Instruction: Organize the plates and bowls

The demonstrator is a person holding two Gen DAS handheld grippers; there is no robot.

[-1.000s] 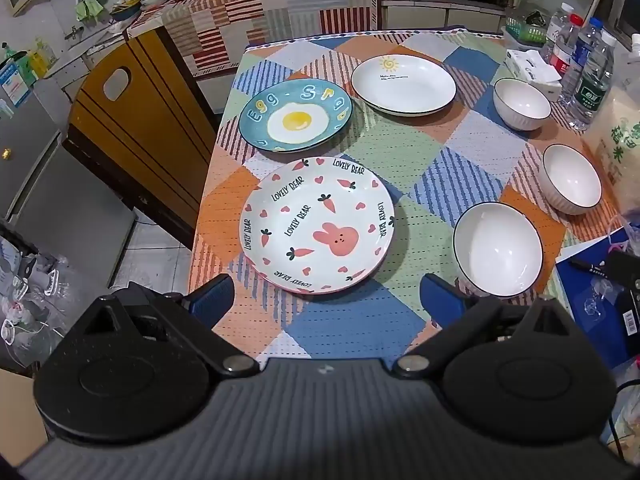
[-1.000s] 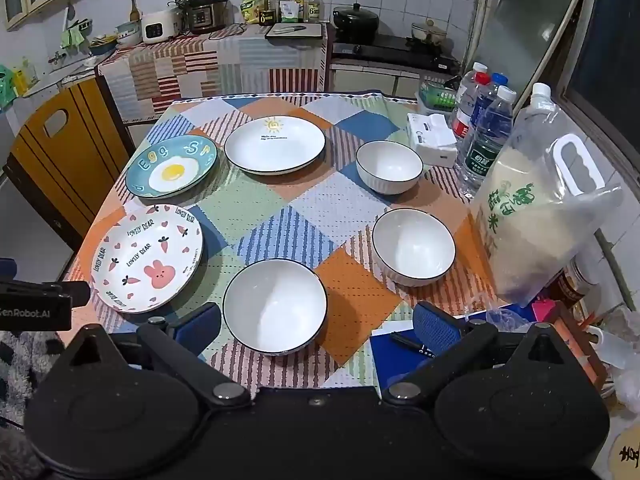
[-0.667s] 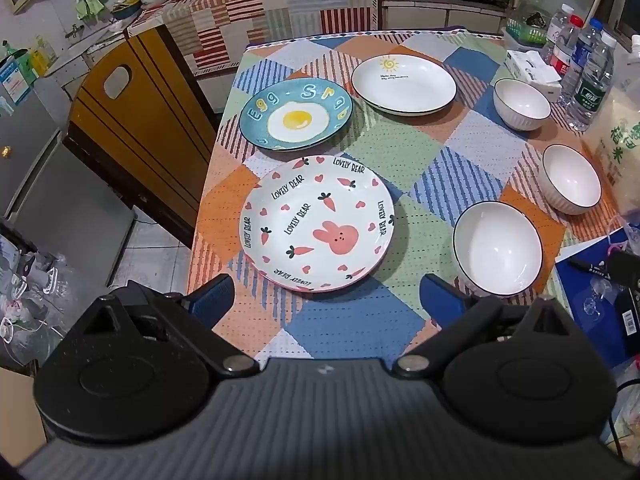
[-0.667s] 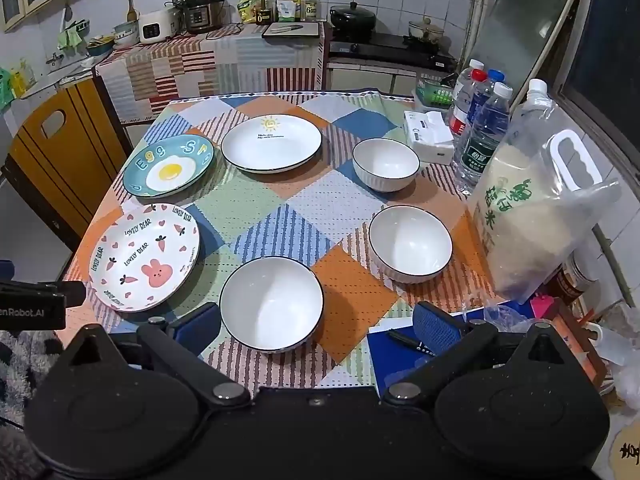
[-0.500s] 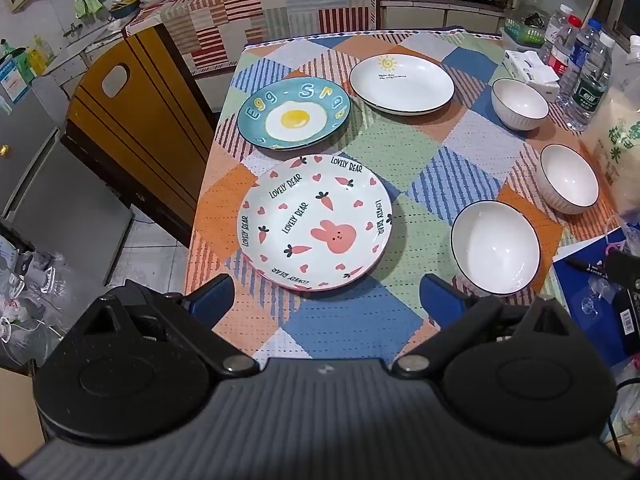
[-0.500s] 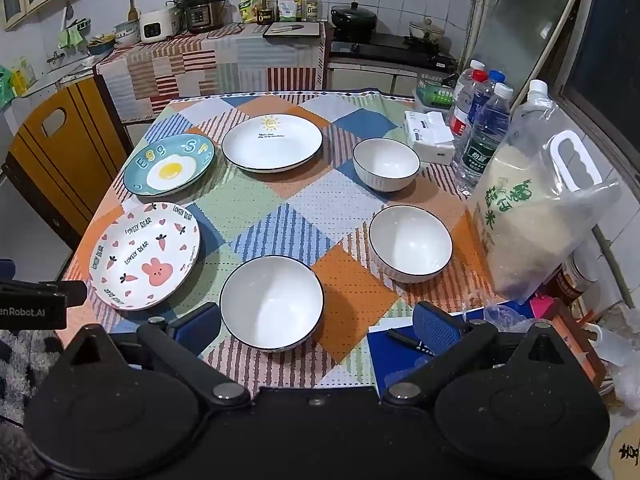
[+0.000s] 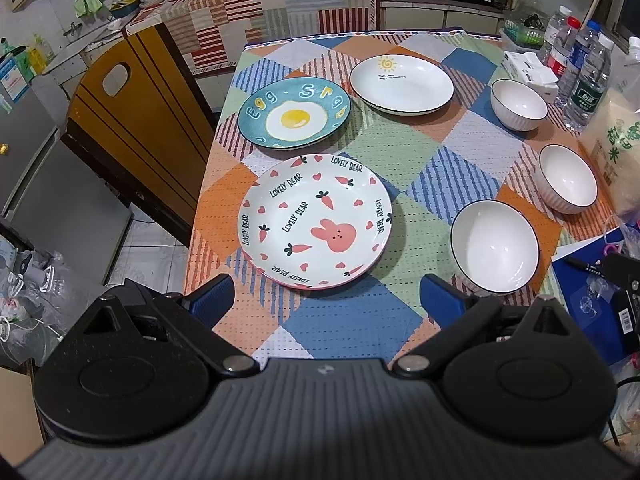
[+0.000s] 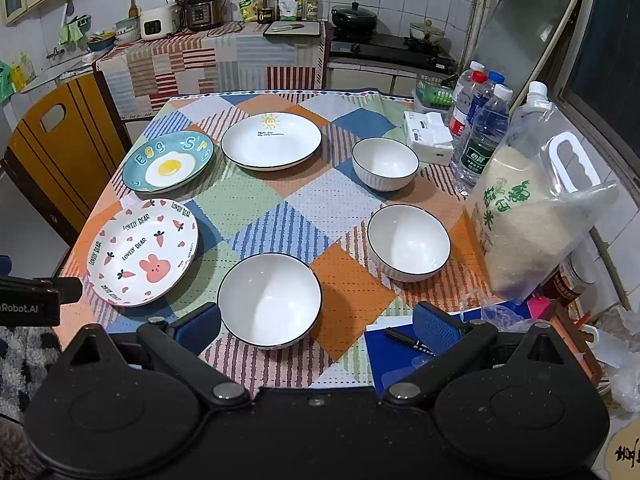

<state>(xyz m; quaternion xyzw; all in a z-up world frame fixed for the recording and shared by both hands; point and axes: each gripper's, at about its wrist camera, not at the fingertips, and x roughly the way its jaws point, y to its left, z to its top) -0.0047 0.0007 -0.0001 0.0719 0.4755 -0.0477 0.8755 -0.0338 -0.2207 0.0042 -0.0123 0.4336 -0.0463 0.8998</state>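
Six pieces of crockery stand singly on the patchwork tablecloth (image 8: 304,212), none yet stacked. Plates, on the left half: rabbit plate (image 7: 316,220) nearest us, at 12 o'clock from the left gripper (image 7: 326,300); egg plate (image 7: 294,118) beyond it, toward 11; sun plate (image 7: 402,84) farther off, toward 1. Bowls, on the right half: near bowl (image 8: 270,300) at 12 o'clock, just ahead of the right gripper (image 8: 318,328); middle bowl (image 8: 408,242) toward 1; far bowl (image 8: 385,163) behind that, close to the tissue box (image 8: 428,136) and water bottles (image 8: 480,132). Both grippers hang over the near table edge, fingers spread wide, holding nothing. We judge the first pick not yet begun. To do it well, we would have the left take the rabbit plate by its near rim at 6 o'clock, one finger under the lip, lift it level and set it centred on another plate; the right should pinch the near bowl's wall and nest it squarely. Glazed rims are likely slippery, so we grip deep. The rice bag (image 8: 528,224) at 2 o'clock wants a wide berth.
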